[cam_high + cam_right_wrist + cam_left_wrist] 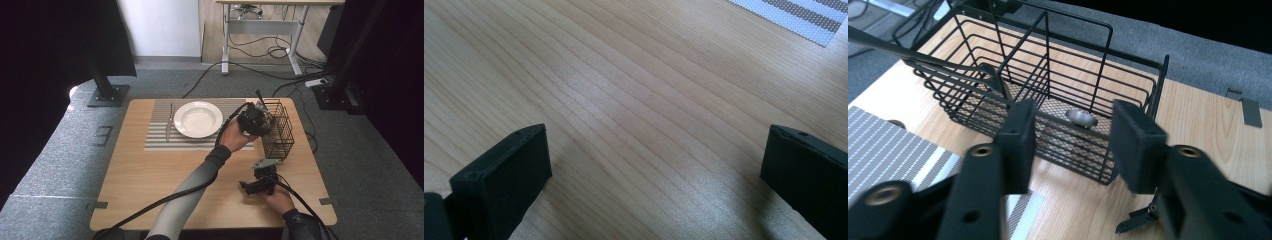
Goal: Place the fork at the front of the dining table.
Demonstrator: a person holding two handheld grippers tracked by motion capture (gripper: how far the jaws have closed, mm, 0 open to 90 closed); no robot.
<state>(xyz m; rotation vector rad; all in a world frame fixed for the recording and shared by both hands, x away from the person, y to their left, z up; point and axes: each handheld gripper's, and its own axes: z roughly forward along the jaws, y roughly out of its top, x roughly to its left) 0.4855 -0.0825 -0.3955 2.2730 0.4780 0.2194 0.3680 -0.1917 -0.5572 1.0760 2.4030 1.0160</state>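
You held your left gripper [256, 120] at the black wire basket [278, 129], its jaws partly apart and gripping nothing, a metal utensil [1081, 119] lying inside the basket. Your right gripper [257, 186] rested wide open and empty over the bare wooden table [150, 175].

A pale wooden table [150, 190] with rounded corners stands on grey carpet [55, 150], its grain running lengthwise and catching soft daylight. Small strips of grey tape [327, 201] mark the carpet by its near corners. Beyond the far edge, a white wall [162, 25] meets a stretch of light wood flooring [212, 30], where a height-adjustable desk [262, 22] on white legs stands. Black cables [260, 50] loop under it and trail across the carpet toward a white power strip [315, 82]. A black post on a square base plate [107, 95] stands off the far left corner, and dark curtains [30, 60] close in both sides.
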